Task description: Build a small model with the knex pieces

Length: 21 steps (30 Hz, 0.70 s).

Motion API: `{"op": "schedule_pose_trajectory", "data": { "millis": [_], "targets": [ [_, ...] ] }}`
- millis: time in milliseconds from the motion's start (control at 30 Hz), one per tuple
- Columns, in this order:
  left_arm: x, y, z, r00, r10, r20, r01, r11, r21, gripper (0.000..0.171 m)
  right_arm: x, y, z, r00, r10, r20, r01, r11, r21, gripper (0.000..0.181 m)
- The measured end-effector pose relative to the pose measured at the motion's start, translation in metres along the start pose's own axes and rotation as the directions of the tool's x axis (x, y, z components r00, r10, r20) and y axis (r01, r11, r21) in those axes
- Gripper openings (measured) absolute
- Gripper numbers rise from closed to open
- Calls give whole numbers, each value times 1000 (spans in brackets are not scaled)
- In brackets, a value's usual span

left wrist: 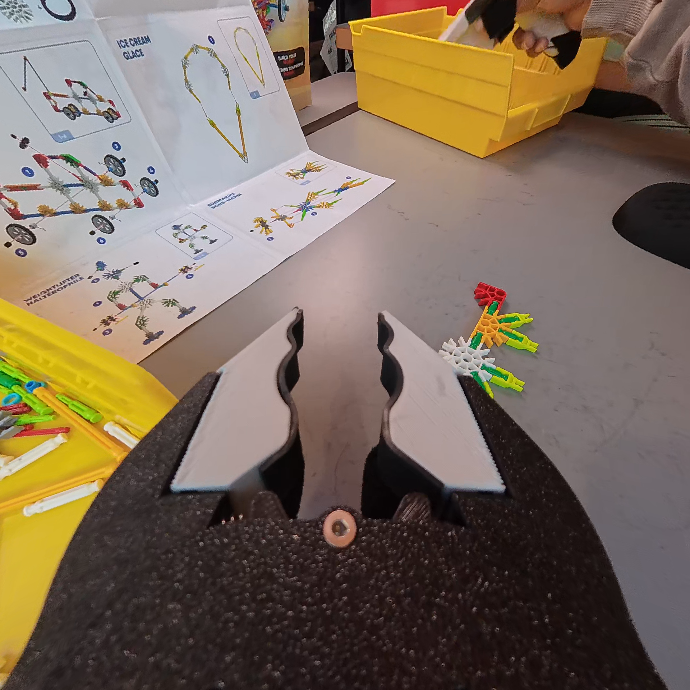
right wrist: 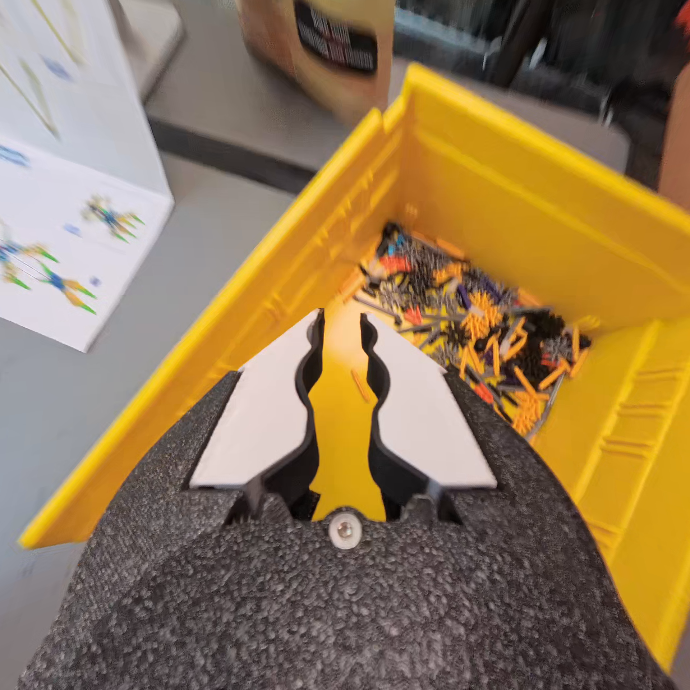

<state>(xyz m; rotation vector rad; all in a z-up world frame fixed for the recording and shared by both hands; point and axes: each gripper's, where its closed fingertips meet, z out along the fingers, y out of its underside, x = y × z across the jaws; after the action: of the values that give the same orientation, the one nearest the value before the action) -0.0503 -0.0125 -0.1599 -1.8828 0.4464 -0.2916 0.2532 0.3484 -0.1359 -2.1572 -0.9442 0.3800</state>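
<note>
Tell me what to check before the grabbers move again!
1. Left gripper empty, jaws apart: ok.
2. Right gripper empty, jaws apart: ok.
3. Right gripper over the yellow bin of loose pieces: ok.
4. Little built model lying flat on the grey table, beside the left gripper, untouched: ok.
5. Instruction sheet in view: ok.
6. Right wrist view sharp enough to pick one piece: not ok, blurred.

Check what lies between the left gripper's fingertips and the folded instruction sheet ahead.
Only bare grey table, seen in the left wrist view. The left gripper is open and empty, and the instruction sheet lies ahead.
</note>
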Motion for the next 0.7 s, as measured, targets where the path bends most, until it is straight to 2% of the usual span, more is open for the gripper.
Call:
{"op": "schedule_pose_trajectory", "data": {
  "millis": [100,200,267,333,400,567,700],
  "targets": [
    [1,0,1,1000,-4,-10,4,1000,0,40,-50,-72,-50,996,-84,21,71,926,370,23],
    [2,0,2,1000,-5,-14,5,1000,-2,40,-113,-117,-77,984,-176,26,134,828,545,26],
    [2,-1,1,1000,-2,-11,2,1000,0,40,-148,-143,-77,976,-216,1,168,762,625,26],
    [1,-2,-1,1000,4,1,-4,1000,6,40,-175,-164,-61,971,-237,-24,191,717,670,25],
    [-2,-3,-2,1000,12,22,-13,1000,15,40,-195,-181,-33,973,-229,3,162,698,697,19],
    [-6,-2,-4,999,26,40,-26,999,20,38,-212,-204,41,983,-161,84,53,698,714,0],
    [-1,1,0,999,41,2,-41,999,4,38,-231,-213,74,974,-197,111,63,707,704,0]
  ]
}}
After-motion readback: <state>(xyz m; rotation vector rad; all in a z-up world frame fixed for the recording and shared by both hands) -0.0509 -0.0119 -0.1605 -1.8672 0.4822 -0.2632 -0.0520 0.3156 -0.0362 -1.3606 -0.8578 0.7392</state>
